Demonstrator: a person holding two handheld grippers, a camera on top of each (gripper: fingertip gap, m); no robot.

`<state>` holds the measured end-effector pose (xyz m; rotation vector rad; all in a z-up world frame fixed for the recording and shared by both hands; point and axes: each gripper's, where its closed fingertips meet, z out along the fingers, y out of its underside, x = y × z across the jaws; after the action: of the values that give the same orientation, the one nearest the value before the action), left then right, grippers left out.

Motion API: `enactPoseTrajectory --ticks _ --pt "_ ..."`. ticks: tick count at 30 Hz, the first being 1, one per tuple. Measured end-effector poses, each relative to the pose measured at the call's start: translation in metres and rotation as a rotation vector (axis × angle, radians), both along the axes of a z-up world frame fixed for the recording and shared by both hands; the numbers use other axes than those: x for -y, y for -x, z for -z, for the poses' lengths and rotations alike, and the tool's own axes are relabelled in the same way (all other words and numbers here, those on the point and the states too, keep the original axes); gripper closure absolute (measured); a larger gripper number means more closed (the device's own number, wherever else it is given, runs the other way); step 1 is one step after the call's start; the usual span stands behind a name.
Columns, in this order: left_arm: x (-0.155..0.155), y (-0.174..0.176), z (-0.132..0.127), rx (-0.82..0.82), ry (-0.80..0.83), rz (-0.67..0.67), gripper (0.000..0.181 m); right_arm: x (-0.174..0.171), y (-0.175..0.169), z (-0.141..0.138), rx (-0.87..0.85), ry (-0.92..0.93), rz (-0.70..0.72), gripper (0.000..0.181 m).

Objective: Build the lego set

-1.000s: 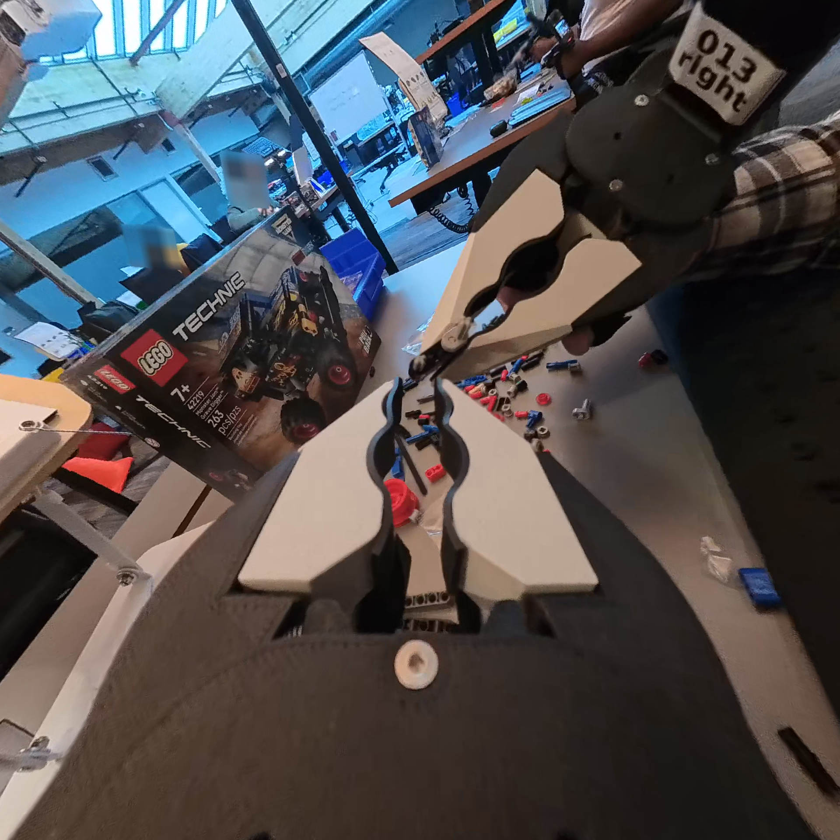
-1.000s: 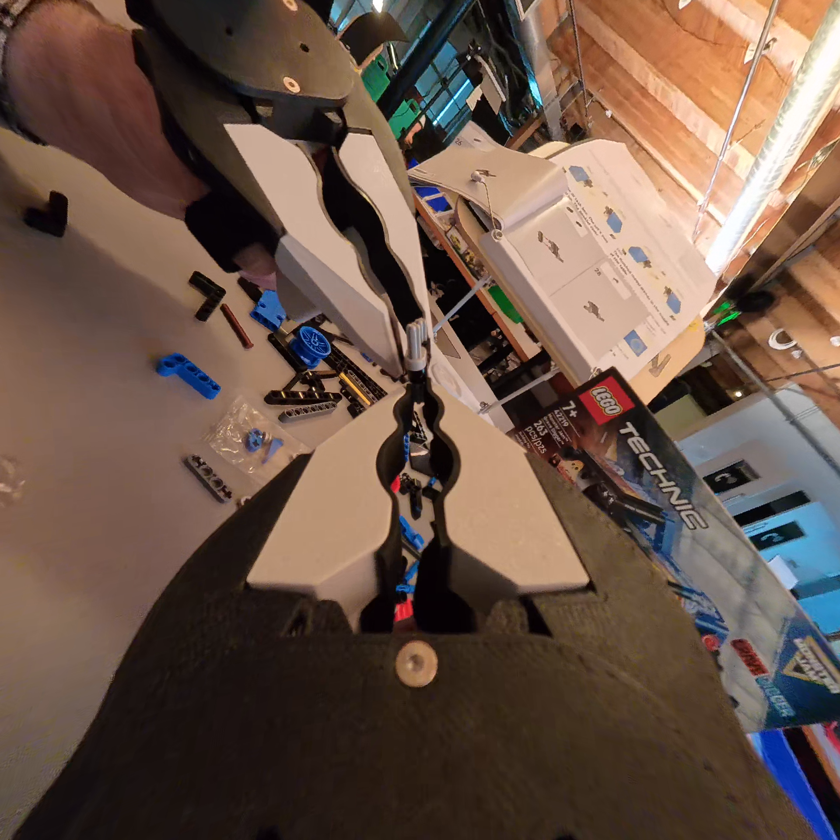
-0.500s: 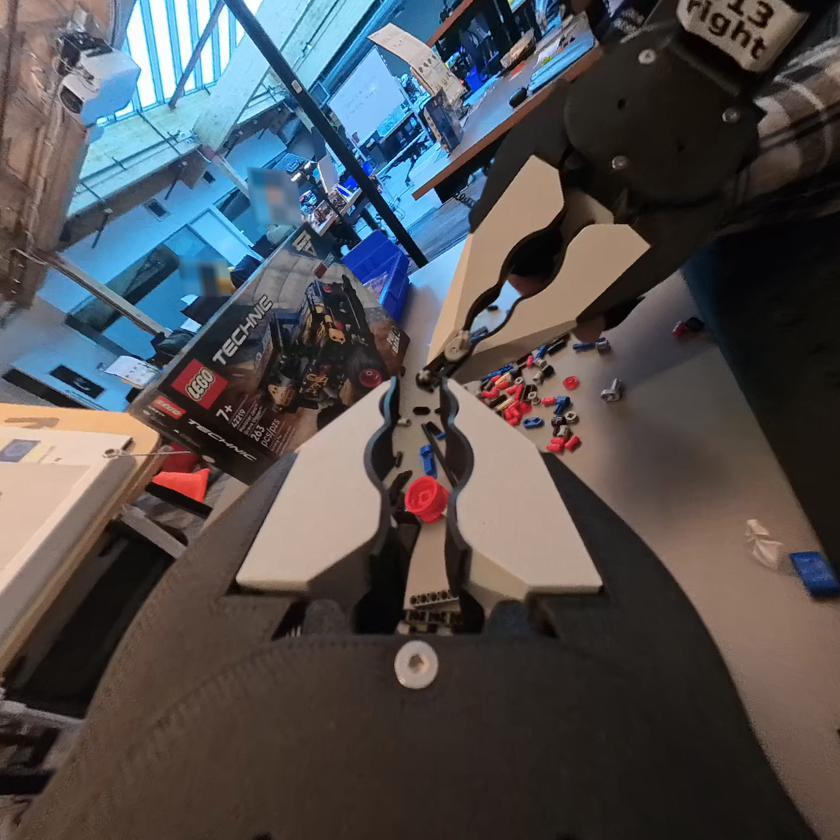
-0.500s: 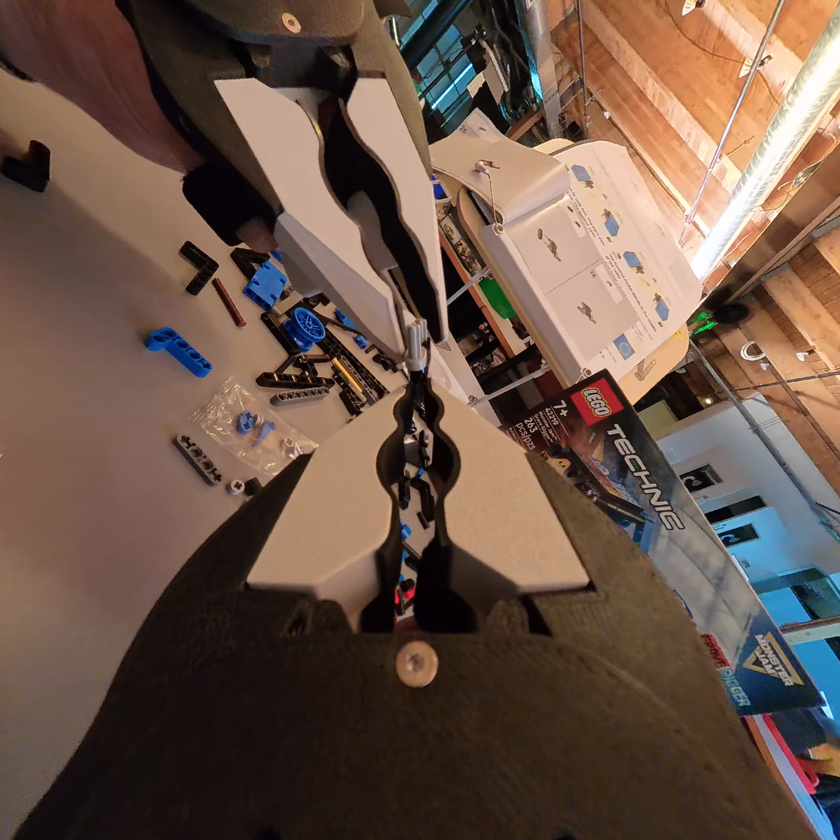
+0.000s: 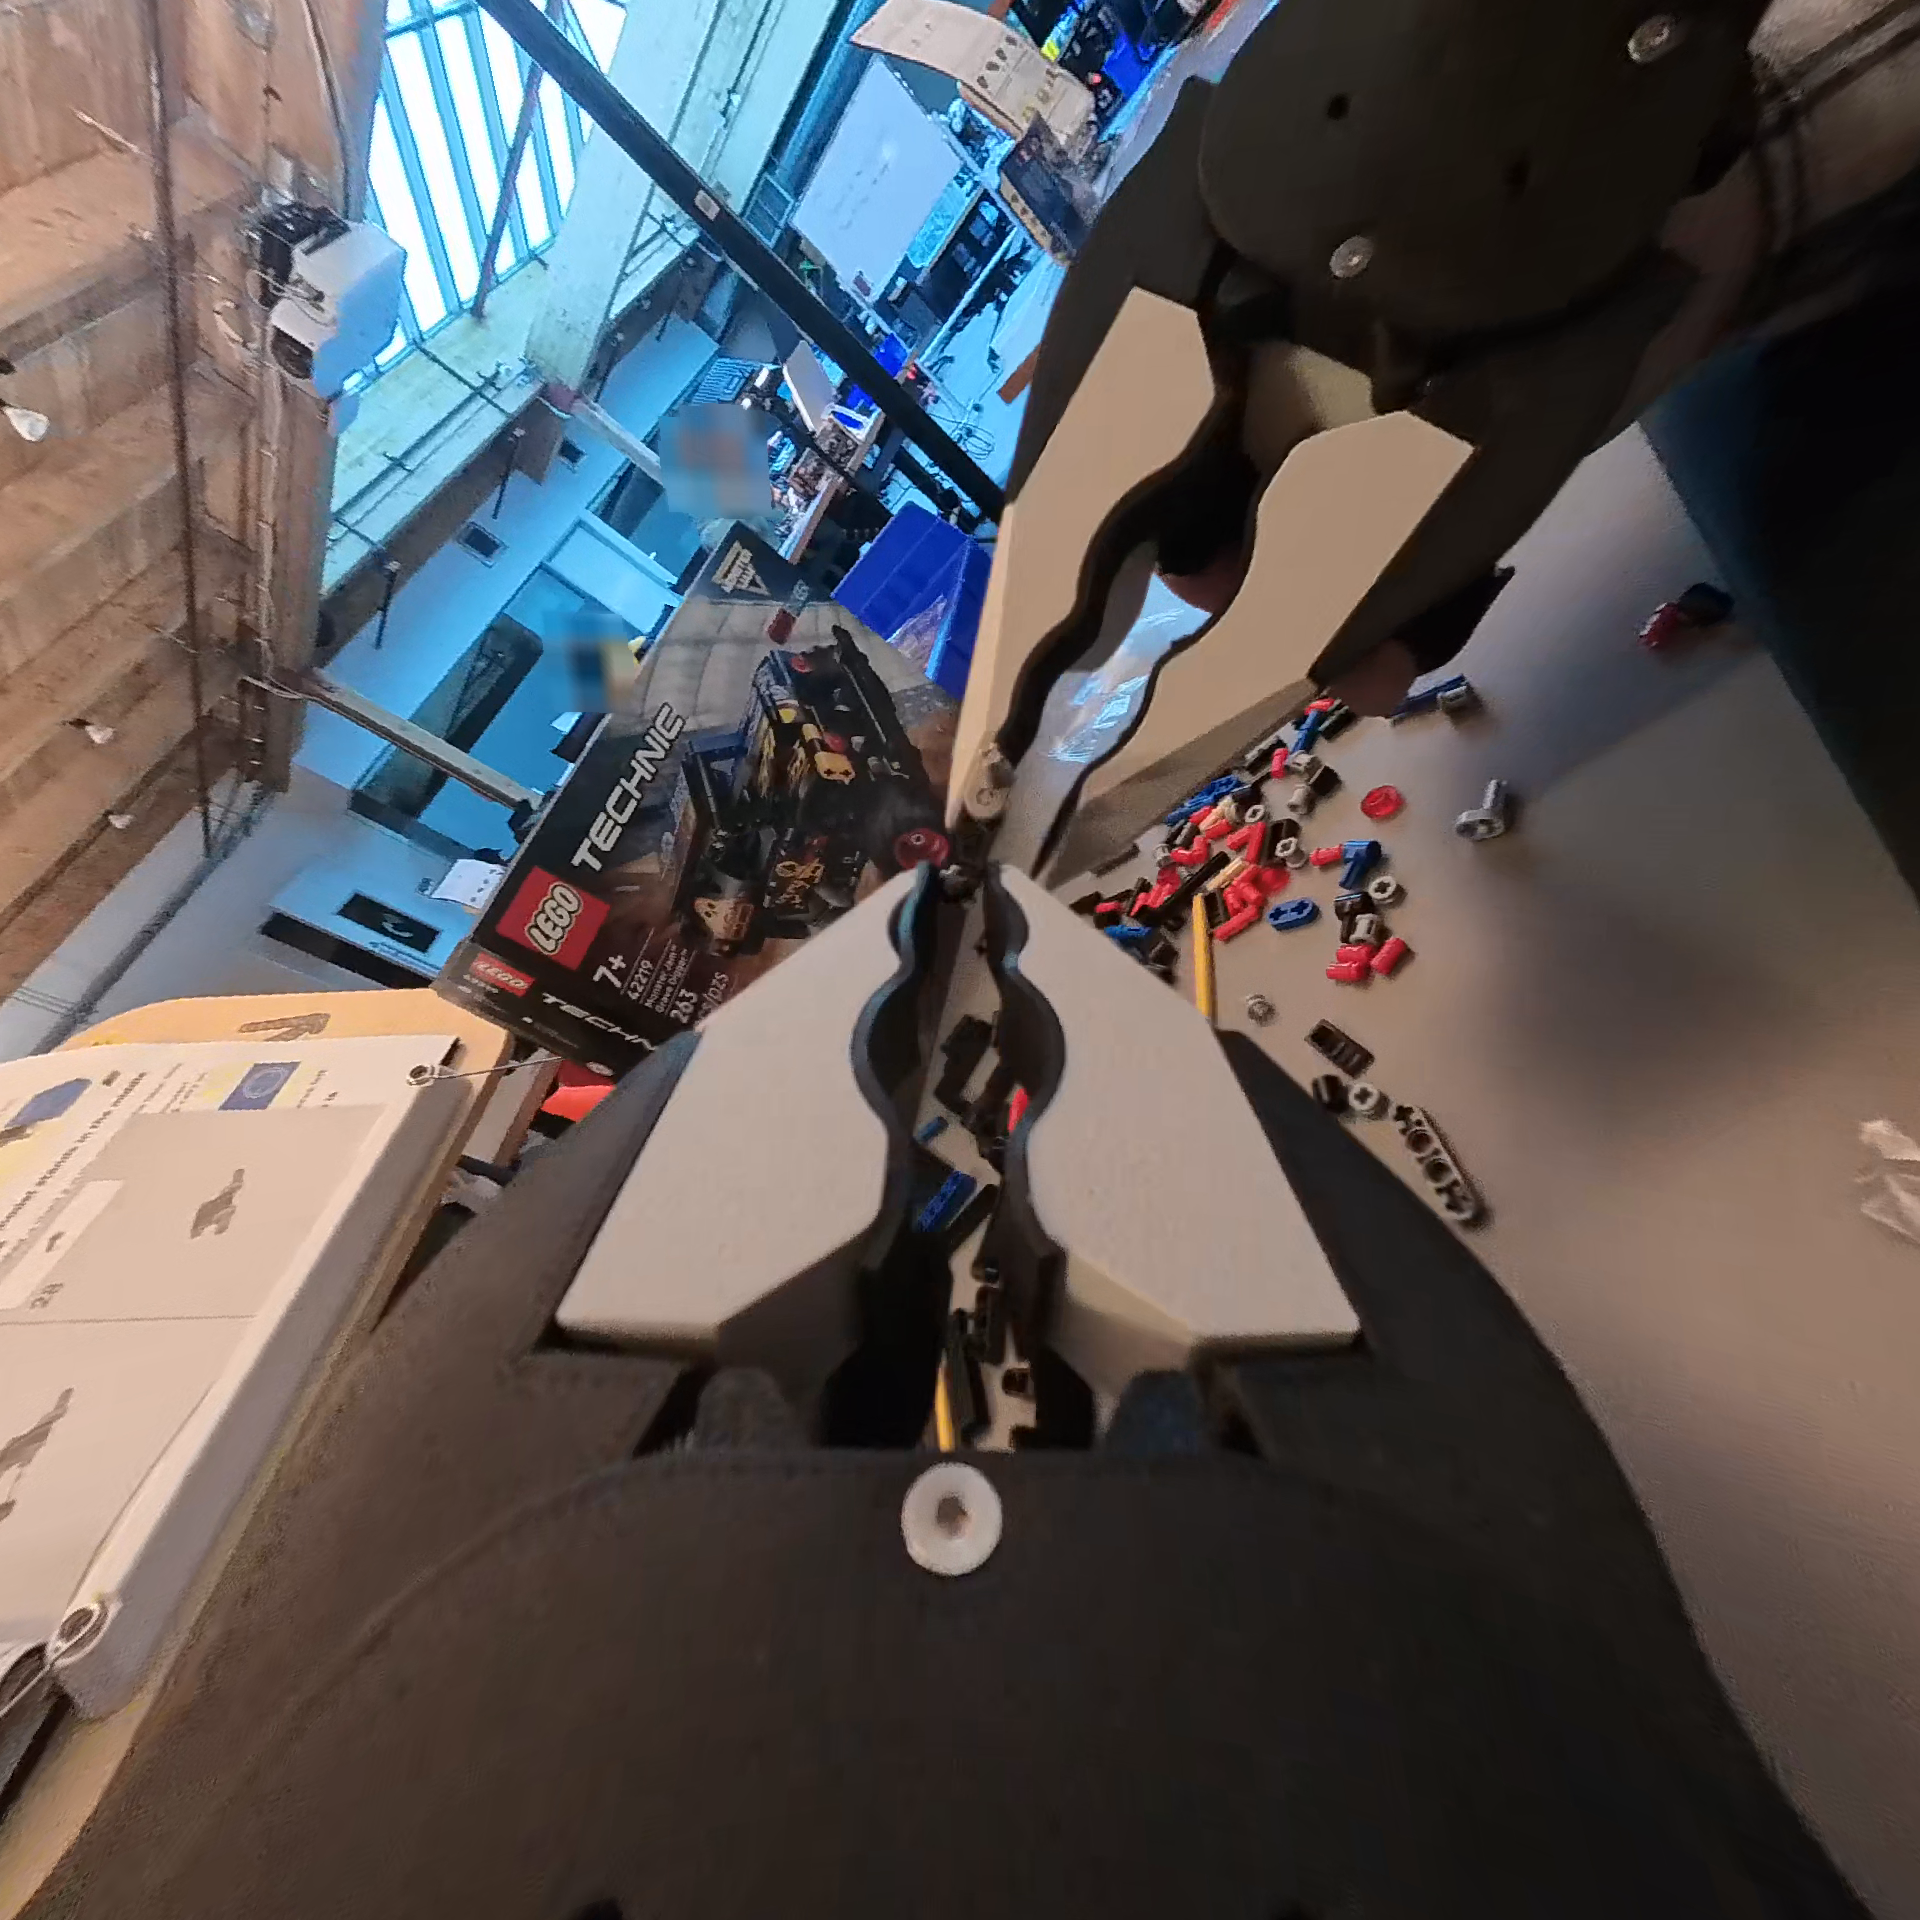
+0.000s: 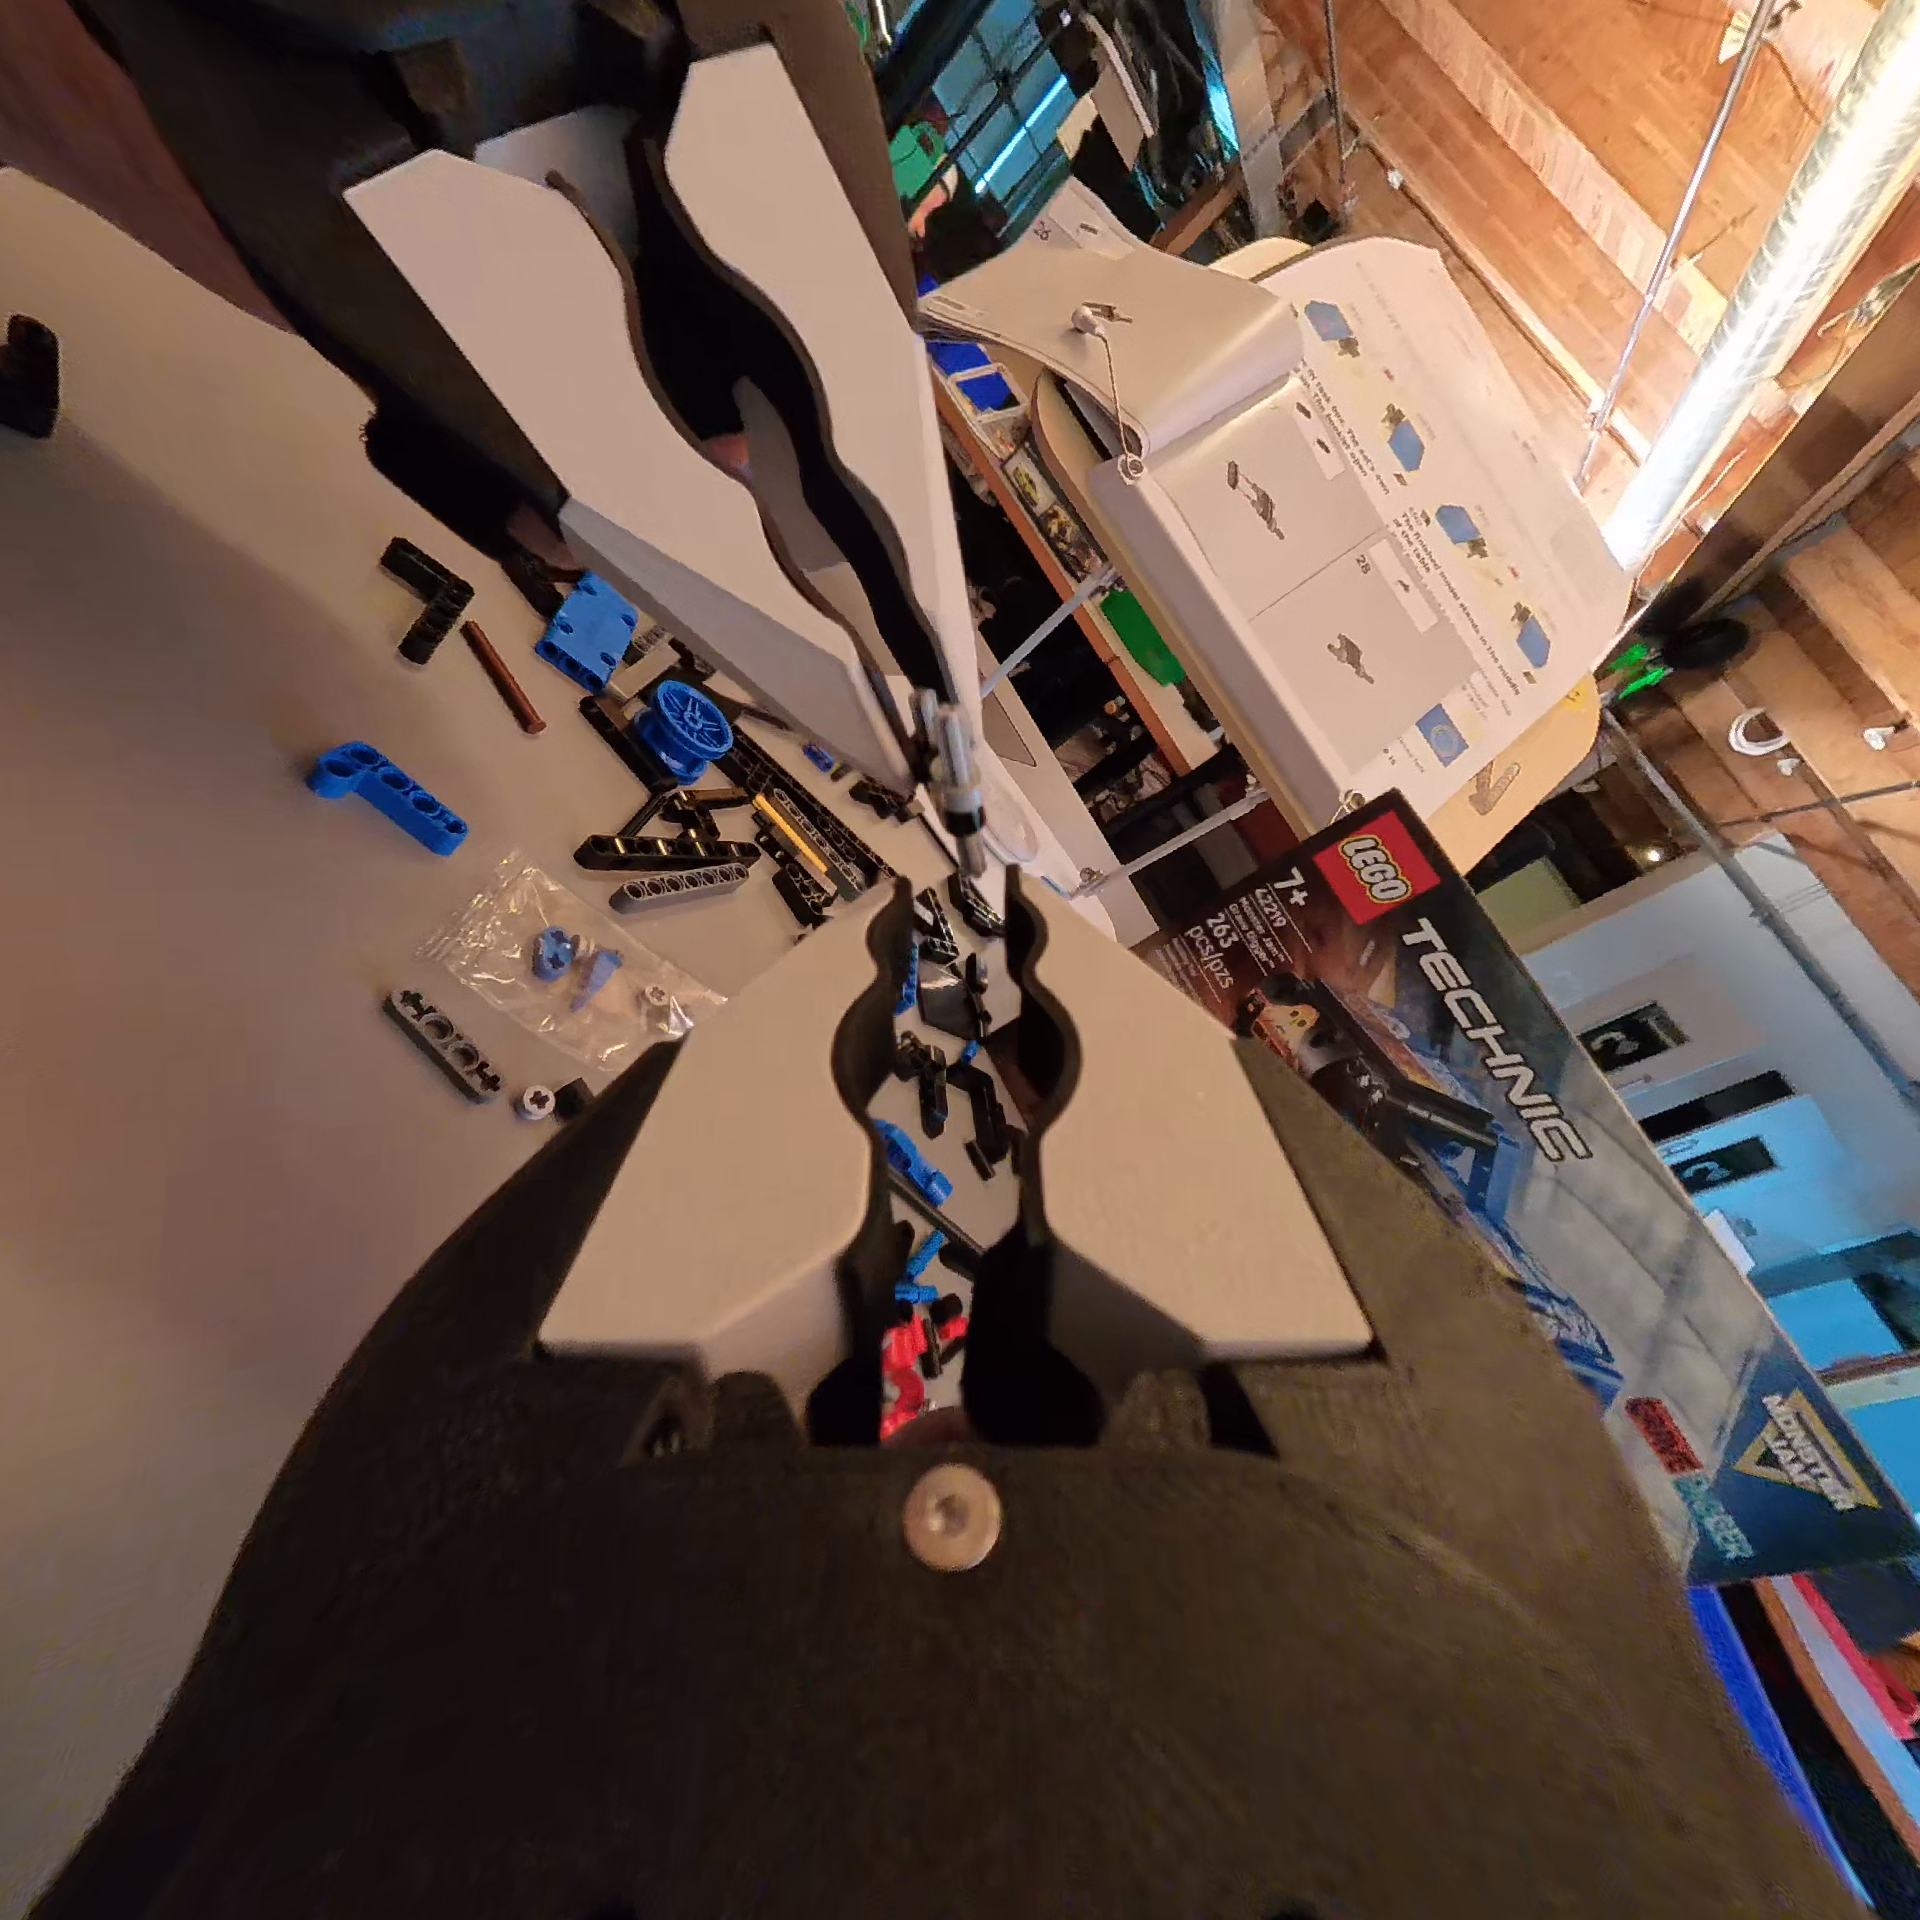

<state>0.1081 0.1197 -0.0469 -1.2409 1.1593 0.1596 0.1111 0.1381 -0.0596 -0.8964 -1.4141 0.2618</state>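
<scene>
Tip to tip in mid-air above the surface, the two tongs are brought together. A small grey pin is pinched at the tip of the left tongs, while a thin dark axle, in line with the pin, is gripped at the tip of the right tongs, both pairs drawn narrow on their pieces. In the left wrist view the same meeting is seen: left tongs below, right tongs above, the joint itself too small to be made out clearly. A mating of axle and pin is judged to be in hand; it would best be done with both pieces kept on one line and pushed straight, without twist, since either could slip from such a fine hold. Loose parts are spread over the surface: a red, blue and black heap toward its far side, a blue wheel hub, black beams, a blue L-beam and a clear bag nearer the middle. The set's box is stood at the far edge, with an open manual propped beyond it. Around all this a workshop is seen, with brick walls, timber ceiling, desks and tall windows.
</scene>
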Motion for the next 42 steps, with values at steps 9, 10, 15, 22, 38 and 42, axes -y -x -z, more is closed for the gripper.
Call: enactPoseTrajectory --ticks 9,10,15,22,38,42 --pt "0.004 -0.008 0.002 0.012 0.010 0.039 0.175 0.001 0.001 -0.002 -0.001 -0.010 -0.001 0.178" --pt "0.004 -0.008 0.002 0.015 0.014 0.040 0.175 0.001 0.000 -0.002 -0.002 -0.010 0.000 0.178" --pt "0.002 -0.006 0.005 0.026 0.034 0.034 0.171 -0.003 0.001 0.000 0.020 -0.044 0.027 0.179" --pt "0.005 -0.010 0.002 0.020 0.020 0.043 0.166 -0.005 0.002 0.002 0.051 -0.100 0.055 0.179" --pt "0.005 -0.013 0.008 0.064 0.089 0.060 0.181 -0.002 0.000 -0.006 0.012 -0.080 0.042 0.179" --pt "0.003 -0.013 0.008 0.102 0.119 0.057 0.177 -0.002 -0.001 -0.004 0.018 -0.066 0.037 0.179"
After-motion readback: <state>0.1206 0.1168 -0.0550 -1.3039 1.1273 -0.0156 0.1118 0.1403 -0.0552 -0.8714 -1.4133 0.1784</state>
